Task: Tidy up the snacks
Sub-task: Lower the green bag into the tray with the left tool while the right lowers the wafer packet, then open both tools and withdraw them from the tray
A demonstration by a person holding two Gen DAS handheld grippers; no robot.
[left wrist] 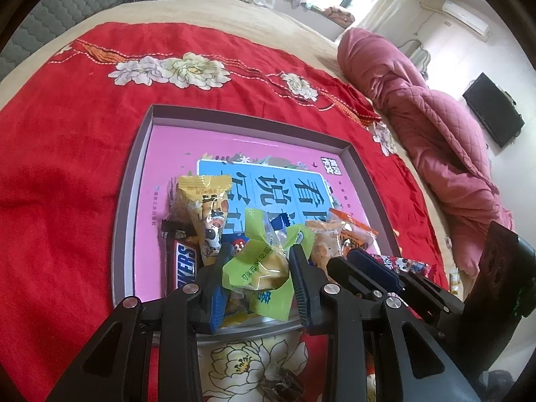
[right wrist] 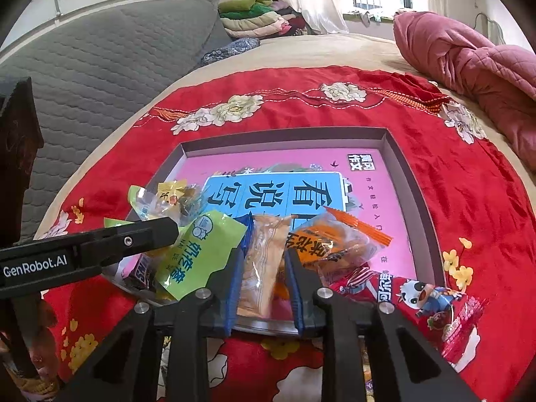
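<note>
The left wrist view takes in the bed's (left wrist: 207, 10) far right side, where a rolled pink quilt (left wrist: 432, 127) lies along the edge. The right wrist view shows instead the grey padded headboard (right wrist: 100, 63) at the bed's far left and a stack of folded blankets (right wrist: 258, 16) by the window. Only the right view shows a red cartoon-cow packet (right wrist: 432, 298) lying whole on the red floral cloth (right wrist: 469, 201), outside the box's near right corner.

The shallow grey box (left wrist: 134, 174) sits mid-cloth with a pink printed sheet lining its floor. Its snacks crowd the near edge: a Snickers bar (left wrist: 182, 268) at the near left, a yellow packet (left wrist: 206, 207) beside it, and an orange packet (right wrist: 338, 241) to the right.

The left tool (left wrist: 261, 261) is clamped on 1 green packet (left wrist: 258, 264), pads pressing both sides, over the box's near edge. The right tool (right wrist: 264, 261) stands with its pads close along a pale tan packet (right wrist: 261, 268) at the near edge; whether they press it I cannot tell.
</note>
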